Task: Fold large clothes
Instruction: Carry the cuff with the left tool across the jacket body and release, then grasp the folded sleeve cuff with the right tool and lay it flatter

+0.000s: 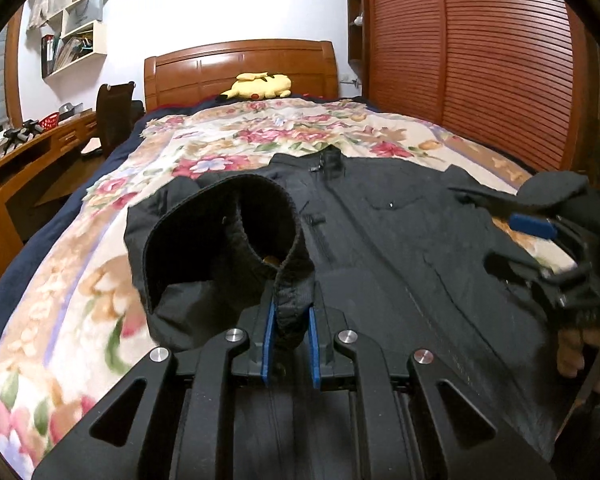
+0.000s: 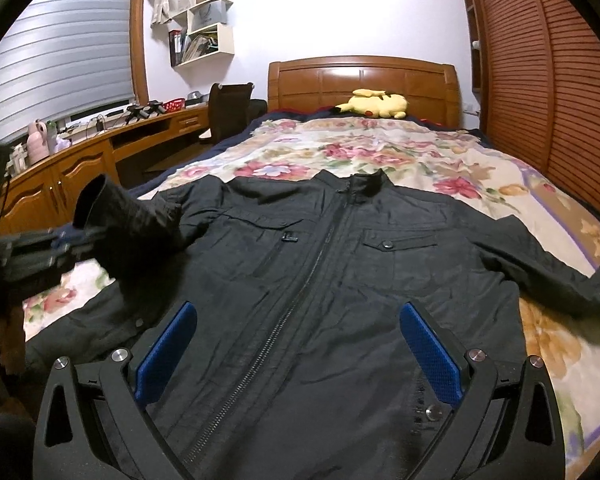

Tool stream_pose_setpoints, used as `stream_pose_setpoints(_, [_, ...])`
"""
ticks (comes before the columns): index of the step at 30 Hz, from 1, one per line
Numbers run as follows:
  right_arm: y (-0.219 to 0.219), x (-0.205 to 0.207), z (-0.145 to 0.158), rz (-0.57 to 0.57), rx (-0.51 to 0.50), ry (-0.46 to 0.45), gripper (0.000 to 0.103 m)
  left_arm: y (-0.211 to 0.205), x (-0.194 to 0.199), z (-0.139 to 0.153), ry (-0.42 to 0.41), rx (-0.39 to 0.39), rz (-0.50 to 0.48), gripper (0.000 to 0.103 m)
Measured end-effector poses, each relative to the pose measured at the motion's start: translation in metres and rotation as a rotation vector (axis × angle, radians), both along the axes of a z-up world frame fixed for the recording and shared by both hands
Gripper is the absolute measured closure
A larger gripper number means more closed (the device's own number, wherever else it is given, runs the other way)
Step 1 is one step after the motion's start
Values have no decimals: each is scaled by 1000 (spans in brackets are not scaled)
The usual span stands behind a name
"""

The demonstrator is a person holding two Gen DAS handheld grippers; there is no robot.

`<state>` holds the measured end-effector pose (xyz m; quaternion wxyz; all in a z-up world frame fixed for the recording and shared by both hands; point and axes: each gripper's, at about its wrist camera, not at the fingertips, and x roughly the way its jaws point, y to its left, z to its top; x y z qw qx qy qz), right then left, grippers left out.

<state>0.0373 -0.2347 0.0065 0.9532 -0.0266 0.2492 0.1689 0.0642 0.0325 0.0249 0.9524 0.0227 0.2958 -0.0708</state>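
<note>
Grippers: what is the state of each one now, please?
Left gripper: closed on the jacket's sleeve cuff.
Right gripper: open, holding nothing, above the jacket.

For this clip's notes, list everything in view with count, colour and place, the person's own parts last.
jacket: one, black, spread zipped on the bed, collar toward the headboard
sleeve cuff: one, black, lifted over the jacket's front
blanket: one, floral cream, covering the bed
plush toy: one, yellow, at the headboard
desk: one, wooden, beside the bed
chair: one, dark, at the desk
wall shelves: white, above the desk
wardrobe doors: brown, slatted
left gripper: blue-padded fingers shut on the cuff
right gripper: open above the jacket
</note>
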Motion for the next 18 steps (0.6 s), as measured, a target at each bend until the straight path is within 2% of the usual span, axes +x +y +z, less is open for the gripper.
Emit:
stream_pose_setpoints(2, [4,2,2,7,-3,1,2,2,-7,-2,0,-7,8,84])
stream_pose_setpoints(4, [5,3,1,16,-2,4,2,6,-11,-3,-4,-26,10,73])
stream_pose_setpoints(6, [5,9,0,28,-1,10,2,9,-22,-4,-31,-43,9,58])
stream_pose_setpoints(8, [6,14,-1,40,-5,14,2,9,-29,-4,-59,-26,10,52])
stream_pose_setpoints(10, [7,19,-2,51,-6,17,2,11,-37,-2,-79,-3,15,35])
stream_pose_setpoints(11, [6,23,-3,57,-5,18,2,12,-41,-3,-85,-6,13,23])
stream_pose_setpoints(12, [6,24,-3,62,-5,19,2,15,-44,-3,-92,-15,14,20])
stream_pose_setpoints(14, [7,25,-2,71,-5,19,2,22,-47,-3,-90,-27,20,20])
stream_pose_setpoints(18, [12,29,-3,105,3,23,2,36,-48,-9,-83,2,62,20])
